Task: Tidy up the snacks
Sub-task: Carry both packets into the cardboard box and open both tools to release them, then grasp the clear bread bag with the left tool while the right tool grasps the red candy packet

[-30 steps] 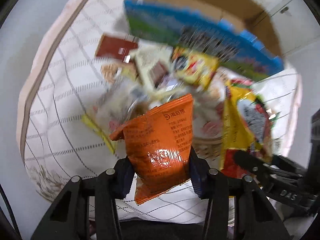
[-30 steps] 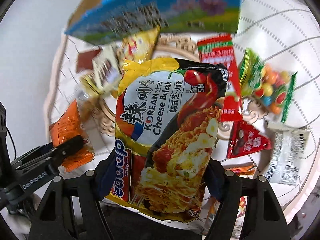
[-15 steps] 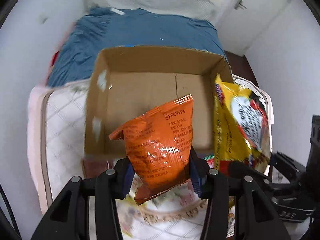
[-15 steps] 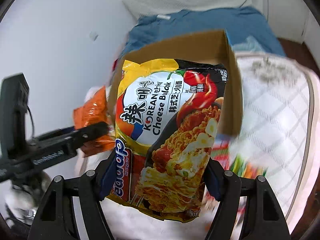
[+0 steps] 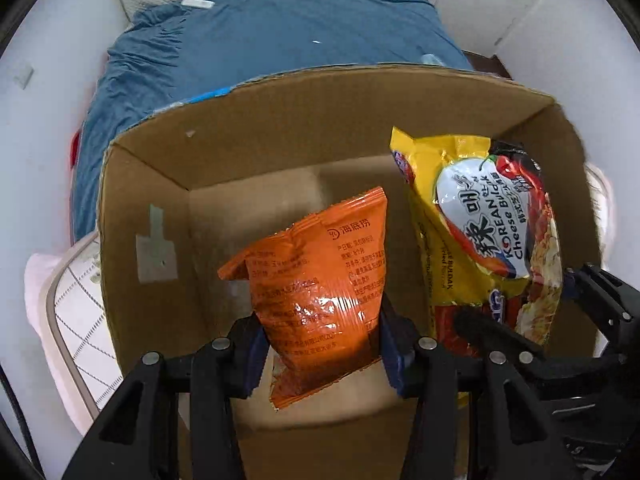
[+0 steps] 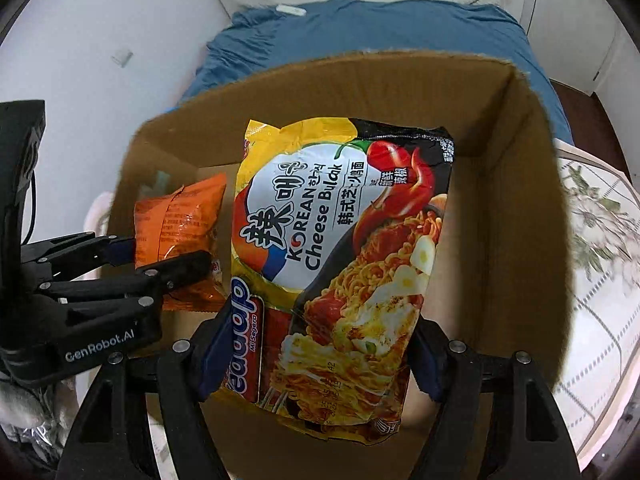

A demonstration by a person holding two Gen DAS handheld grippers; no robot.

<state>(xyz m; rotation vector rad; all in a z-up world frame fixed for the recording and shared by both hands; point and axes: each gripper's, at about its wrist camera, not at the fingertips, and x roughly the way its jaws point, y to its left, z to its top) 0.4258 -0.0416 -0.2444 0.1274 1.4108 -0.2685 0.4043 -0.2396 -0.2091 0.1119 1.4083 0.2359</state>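
Holding one pack apiece over the open cardboard box (image 5: 160, 184), both grippers are mid-delivery. The left gripper (image 5: 320, 348) has its jaws closed narrowly on the lower part of an orange snack packet (image 5: 320, 280), which hangs over the box's middle. The right gripper (image 6: 316, 356) has its jaws set wider, clamped on the sides of a yellow-and-black cheese noodle pack (image 6: 340, 240), seen at about 3 o'clock of the packet in the left wrist view. The visible box floor looks bare, so I judge sorting has barely begun: neither pack is released yet. Beyond the box, at 12 o'clock, lies a blue quilt (image 5: 280, 32). Other snacks left to sort are not in view.
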